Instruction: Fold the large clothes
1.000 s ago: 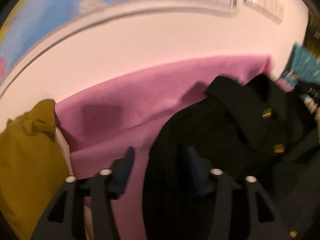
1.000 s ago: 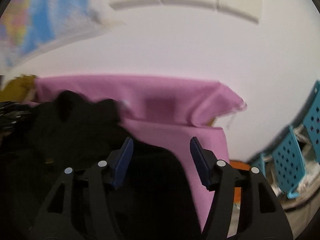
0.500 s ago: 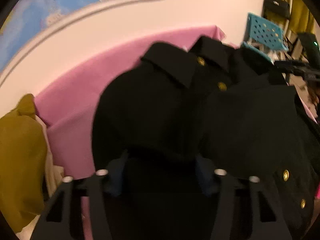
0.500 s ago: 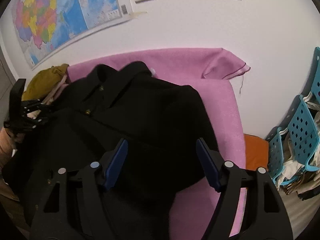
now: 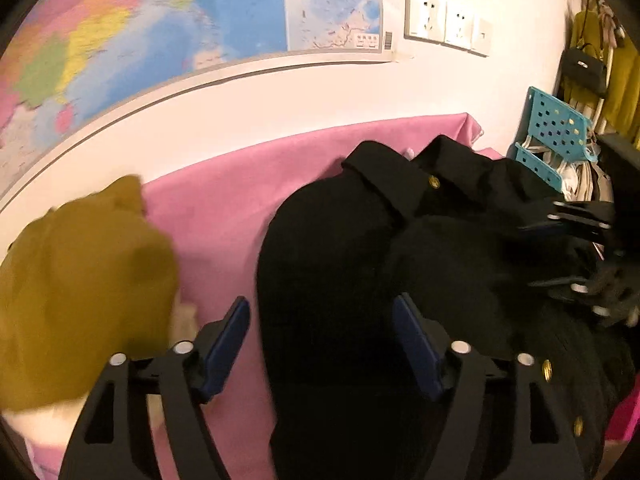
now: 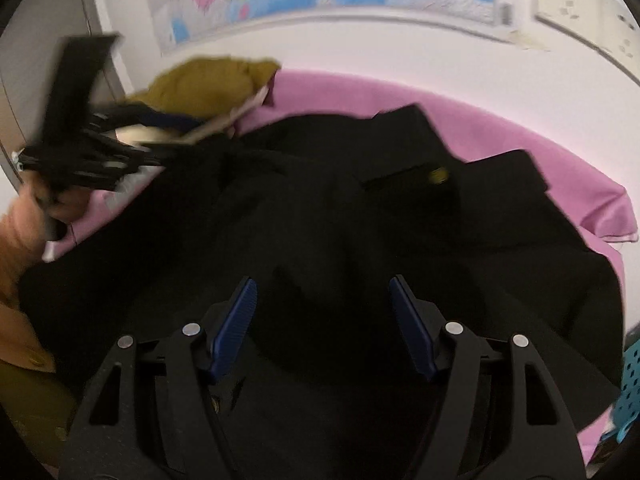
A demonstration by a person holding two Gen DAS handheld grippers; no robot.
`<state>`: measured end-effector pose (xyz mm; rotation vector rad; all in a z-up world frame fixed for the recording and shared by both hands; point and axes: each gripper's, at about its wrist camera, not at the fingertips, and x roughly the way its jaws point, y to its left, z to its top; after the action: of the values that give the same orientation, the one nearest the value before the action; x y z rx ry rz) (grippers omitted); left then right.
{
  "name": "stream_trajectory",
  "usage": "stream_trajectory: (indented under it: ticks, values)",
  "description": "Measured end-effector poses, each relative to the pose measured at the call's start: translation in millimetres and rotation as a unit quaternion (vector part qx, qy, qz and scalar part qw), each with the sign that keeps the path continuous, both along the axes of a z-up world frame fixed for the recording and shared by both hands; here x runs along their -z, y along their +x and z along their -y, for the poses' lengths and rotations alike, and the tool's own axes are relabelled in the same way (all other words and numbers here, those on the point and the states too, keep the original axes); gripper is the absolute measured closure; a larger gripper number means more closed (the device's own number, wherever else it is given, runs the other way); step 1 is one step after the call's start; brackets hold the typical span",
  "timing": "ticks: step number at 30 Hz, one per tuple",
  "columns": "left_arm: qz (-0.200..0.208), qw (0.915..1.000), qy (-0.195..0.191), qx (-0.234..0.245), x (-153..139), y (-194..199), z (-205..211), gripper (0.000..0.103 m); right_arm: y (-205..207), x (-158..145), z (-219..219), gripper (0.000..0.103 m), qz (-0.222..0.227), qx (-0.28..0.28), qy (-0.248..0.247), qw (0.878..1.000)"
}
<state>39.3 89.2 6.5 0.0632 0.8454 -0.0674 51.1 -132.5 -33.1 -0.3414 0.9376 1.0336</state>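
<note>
Grippers: the left gripper [image 5: 320,344], whose jaws have just been opening, stands wide with the black coat's [image 5: 360,260] edge between the blue ribbed pads [image 5: 224,344] but not pressed, and the right gripper [image 6: 322,324] hovers spread and empty over the same coat. Coat: matte, heavy, stiff-collared, brass-buttoned, lying rumpled on a soft pink cloth [image 5: 224,200] beside a mustard garment [image 5: 80,280]. Risk, as judged: thick bunched layers could let a pad catch only the top ply, skewing the fold.

Black coat [image 6: 360,240] on pink cloth [image 6: 560,168]
</note>
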Motion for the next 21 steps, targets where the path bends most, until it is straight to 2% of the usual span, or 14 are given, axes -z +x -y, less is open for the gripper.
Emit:
stream_trajectory:
  ticks: [3, 5, 8, 10, 11, 12, 13, 16, 19, 21]
  values:
    - [-0.017, 0.9998, 0.013, 0.003, 9.4, -36.5, -0.3, 0.021, -6.6, 4.2, -11.8, 0.031, 0.007, -0.001, -0.009, 1.000]
    - [-0.041, 0.9987, 0.030, 0.009, 21.4, -60.0, 6.6, 0.021, -9.1, 1.8, -15.9, 0.029, 0.000, -0.002, 0.001, 1.000]
    - [-0.052, 0.9974, 0.042, 0.026, 31.2, -82.4, 14.9, 0.021, -14.8, -6.3, -23.0, 0.028, 0.005, -0.003, 0.014, 1.000]
    - [-0.058, 0.9971, 0.045, 0.017, 35.6, -87.5, 15.8, 0.034, -18.8, -12.1, -29.1, 0.028, 0.006, -0.007, 0.027, 1.000]
    - [-0.059, 0.9975, 0.037, 0.012, 35.6, -90.5, 10.4, 0.057, -22.1, -14.9, -34.0, 0.029, 0.003, -0.013, 0.034, 0.999]
    - [-0.061, 0.9979, 0.021, 0.006, 34.8, -90.3, 4.4, 0.085, -23.7, -15.4, -39.7, 0.030, 0.005, -0.018, 0.038, 0.999]
    - [-0.062, 0.9981, 0.003, -0.001, 32.7, -90.3, -3.5, 0.095, -27.9, -17.3, -47.6, 0.030, 0.010, -0.024, 0.041, 0.999]
    - [-0.041, 0.9970, -0.050, -0.040, 15.1, -95.6, -37.5, 0.098, -33.6, -19.6, -70.7, 0.031, 0.007, -0.041, 0.052, 0.998]
    - [-0.008, 0.9951, -0.059, -0.079, -12.7, -104.5, -70.7, 0.099, -39.9, -20.5, -93.5, 0.034, 0.004, -0.060, 0.062, 0.996]
    - [0.011, 0.9936, -0.050, -0.101, -29.7, -108.6, -85.4, 0.101, -40.8, -18.8, -107.1, 0.036, 0.006, -0.066, 0.065, 0.996]
